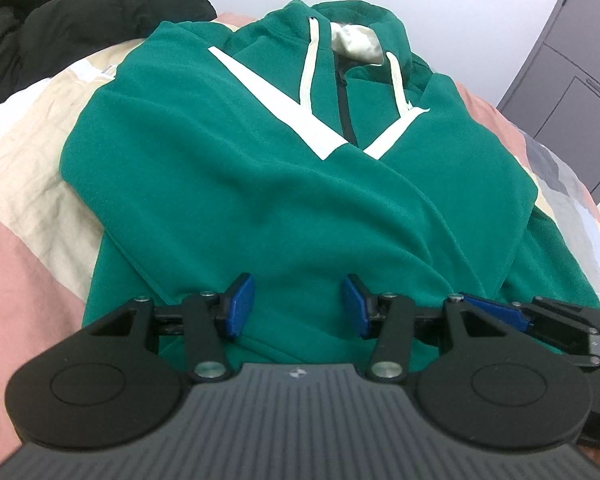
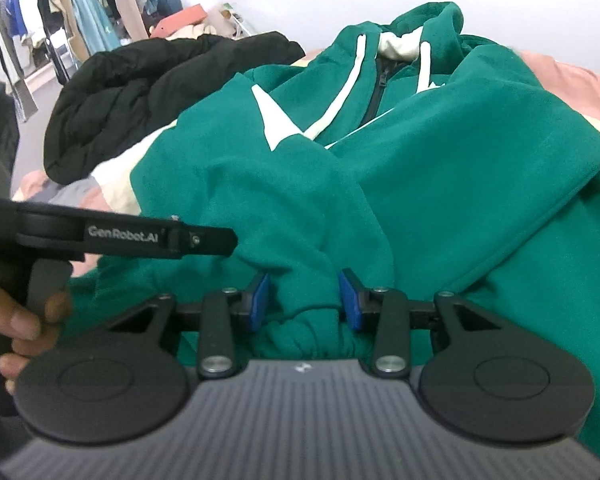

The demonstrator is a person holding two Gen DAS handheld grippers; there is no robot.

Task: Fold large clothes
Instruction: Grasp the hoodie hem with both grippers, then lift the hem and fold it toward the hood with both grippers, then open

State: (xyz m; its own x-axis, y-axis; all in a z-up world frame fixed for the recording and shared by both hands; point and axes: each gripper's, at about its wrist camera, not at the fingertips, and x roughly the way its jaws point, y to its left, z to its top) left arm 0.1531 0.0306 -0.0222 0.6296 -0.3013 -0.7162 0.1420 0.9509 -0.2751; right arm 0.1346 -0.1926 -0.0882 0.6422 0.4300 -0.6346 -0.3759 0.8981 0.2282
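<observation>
The hoodie (image 1: pixel 284 184) stretches lengthwise away from both claws, hem nearest: the right claw (image 2: pixel 303 300) pinches a bunched cuff, the left claw (image 1: pixel 298 306) gapes empty above the hem.

Green zip-front hoodie (image 1: pixel 228 184) lies front-up on the bed, hood at the far end. White V-shaped panels cross the chest; 2 white drawstrings run down either side of a dark zipper, and the hood lining shows cream. Both sleeves are folded inward across the body. One ribbed cuff (image 2: pixel 306 316) lies bunched at the near hem.
</observation>
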